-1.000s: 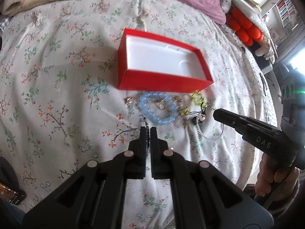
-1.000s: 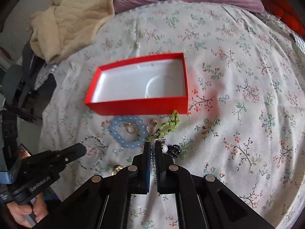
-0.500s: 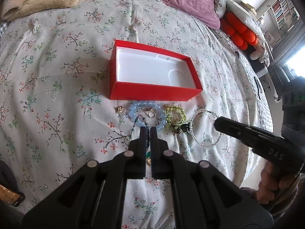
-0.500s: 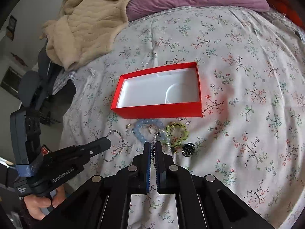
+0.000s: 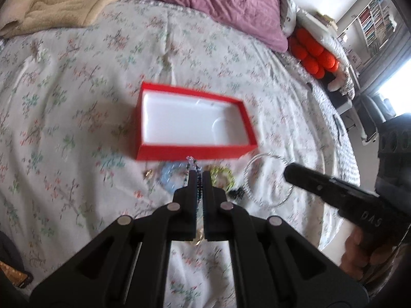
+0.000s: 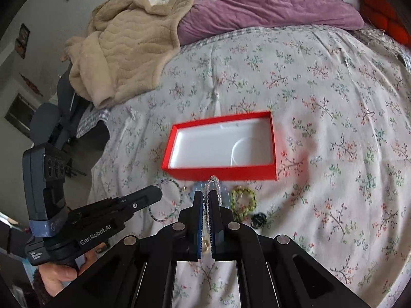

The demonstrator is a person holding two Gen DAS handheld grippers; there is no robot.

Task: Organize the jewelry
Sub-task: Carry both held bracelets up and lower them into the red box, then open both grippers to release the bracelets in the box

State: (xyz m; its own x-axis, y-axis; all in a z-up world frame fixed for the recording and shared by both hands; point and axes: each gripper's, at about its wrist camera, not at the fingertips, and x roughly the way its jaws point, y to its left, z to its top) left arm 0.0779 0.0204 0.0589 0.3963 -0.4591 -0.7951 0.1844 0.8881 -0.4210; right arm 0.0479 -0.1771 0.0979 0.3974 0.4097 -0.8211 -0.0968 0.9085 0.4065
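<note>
We pinch a dark bead strand (image 5: pixel 197 179) in our left gripper (image 5: pixel 198 177) and a clear bead strand (image 6: pixel 207 195) in our right gripper (image 6: pixel 205 197), both apparently just short of the red box (image 6: pixel 221 173).

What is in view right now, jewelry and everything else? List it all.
red box: one, white inside, nothing in it, mid-bed
light blue bracelet: one, on the sheet in front of the box
yellow-green bracelet: one, right of the blue one
black trinket: one, small, near the yellow-green bracelet
gold pieces: at least two, tiny, too blurred to name
floral sheet: white, covers the bed
beige blanket: one, far left
purple pillow: one, head of bed
orange cushion: one, far right
left gripper: black, shut on dark bead bracelet
right gripper: black, shut on clear bead bracelet
</note>
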